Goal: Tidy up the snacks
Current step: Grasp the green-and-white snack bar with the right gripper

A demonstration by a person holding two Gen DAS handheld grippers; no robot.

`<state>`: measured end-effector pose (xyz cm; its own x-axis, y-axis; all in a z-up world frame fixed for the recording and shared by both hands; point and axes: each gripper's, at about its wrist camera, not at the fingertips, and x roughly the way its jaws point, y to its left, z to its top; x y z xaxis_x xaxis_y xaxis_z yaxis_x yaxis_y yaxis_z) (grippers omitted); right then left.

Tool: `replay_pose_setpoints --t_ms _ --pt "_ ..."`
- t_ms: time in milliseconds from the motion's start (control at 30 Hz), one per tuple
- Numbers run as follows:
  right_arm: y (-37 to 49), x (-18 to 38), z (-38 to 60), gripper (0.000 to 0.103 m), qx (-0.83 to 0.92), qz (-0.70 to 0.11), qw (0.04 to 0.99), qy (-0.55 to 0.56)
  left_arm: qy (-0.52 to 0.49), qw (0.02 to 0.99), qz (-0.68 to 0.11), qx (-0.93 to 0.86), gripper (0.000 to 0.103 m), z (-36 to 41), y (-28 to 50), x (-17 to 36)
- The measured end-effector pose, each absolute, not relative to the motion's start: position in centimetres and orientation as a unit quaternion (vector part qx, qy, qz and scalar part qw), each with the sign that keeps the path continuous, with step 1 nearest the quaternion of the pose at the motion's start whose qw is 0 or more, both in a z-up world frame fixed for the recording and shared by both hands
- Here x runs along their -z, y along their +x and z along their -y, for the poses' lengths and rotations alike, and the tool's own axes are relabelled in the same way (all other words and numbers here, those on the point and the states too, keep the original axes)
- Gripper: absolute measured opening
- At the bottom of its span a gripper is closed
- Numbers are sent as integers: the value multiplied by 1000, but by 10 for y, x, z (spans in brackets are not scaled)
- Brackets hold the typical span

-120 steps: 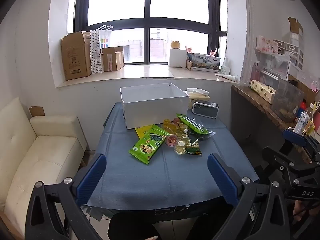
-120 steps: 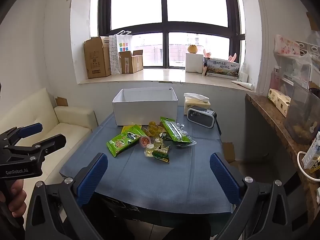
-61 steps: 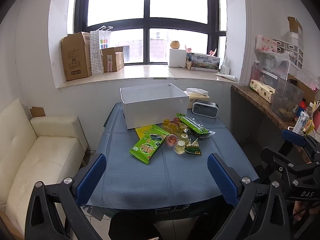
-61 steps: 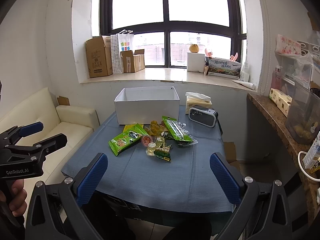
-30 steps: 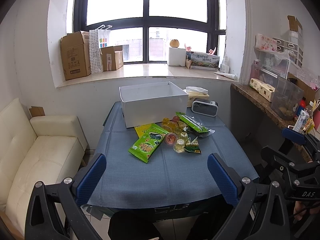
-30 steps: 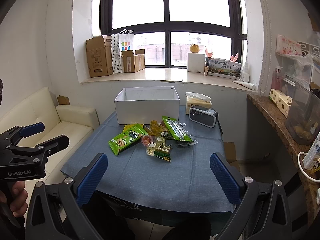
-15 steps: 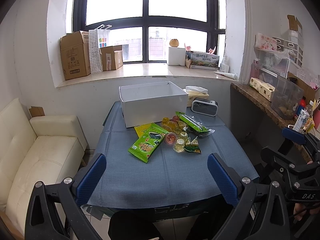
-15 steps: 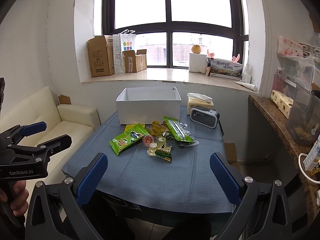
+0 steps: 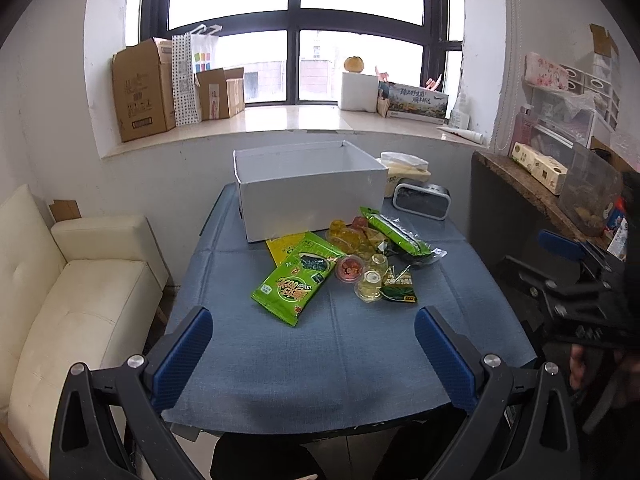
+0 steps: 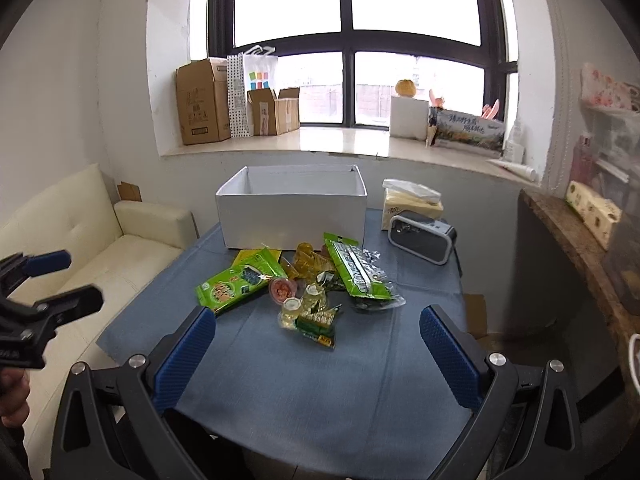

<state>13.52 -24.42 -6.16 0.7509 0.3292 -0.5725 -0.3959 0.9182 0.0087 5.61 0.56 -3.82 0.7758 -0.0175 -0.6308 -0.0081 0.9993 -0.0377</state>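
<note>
A pile of snacks lies mid-table on the blue cloth: a green seaweed bag (image 9: 294,278) (image 10: 234,282), a long green packet (image 9: 394,232) (image 10: 356,270), a red jelly cup (image 9: 349,269) (image 10: 283,290), clear jelly cups (image 9: 371,282) (image 10: 292,310), yellow jellies (image 9: 346,236) and a small green packet (image 10: 318,326). An open white box (image 9: 308,190) (image 10: 294,210) stands behind them. My left gripper (image 9: 312,354) and right gripper (image 10: 316,354) are open and empty, above the table's near edge, well short of the snacks.
A tissue pack (image 9: 406,168) and a grey clock (image 9: 422,202) sit right of the box. A cream sofa (image 9: 72,296) is left of the table, a cluttered counter (image 9: 552,184) right. Cardboard boxes (image 9: 142,90) line the windowsill.
Both grippers have moved forward toward the table, so the snacks and box look nearer, most of all in the right wrist view. Both stay open; nothing on the table has moved.
</note>
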Motion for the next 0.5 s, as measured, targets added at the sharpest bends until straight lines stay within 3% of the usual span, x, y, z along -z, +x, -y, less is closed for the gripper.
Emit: replay_pose_setpoints --t_ms 500 --pt "354 167 229 103 -253 -433 863 -64 -37 921 -388 23 103 -29 138 102"
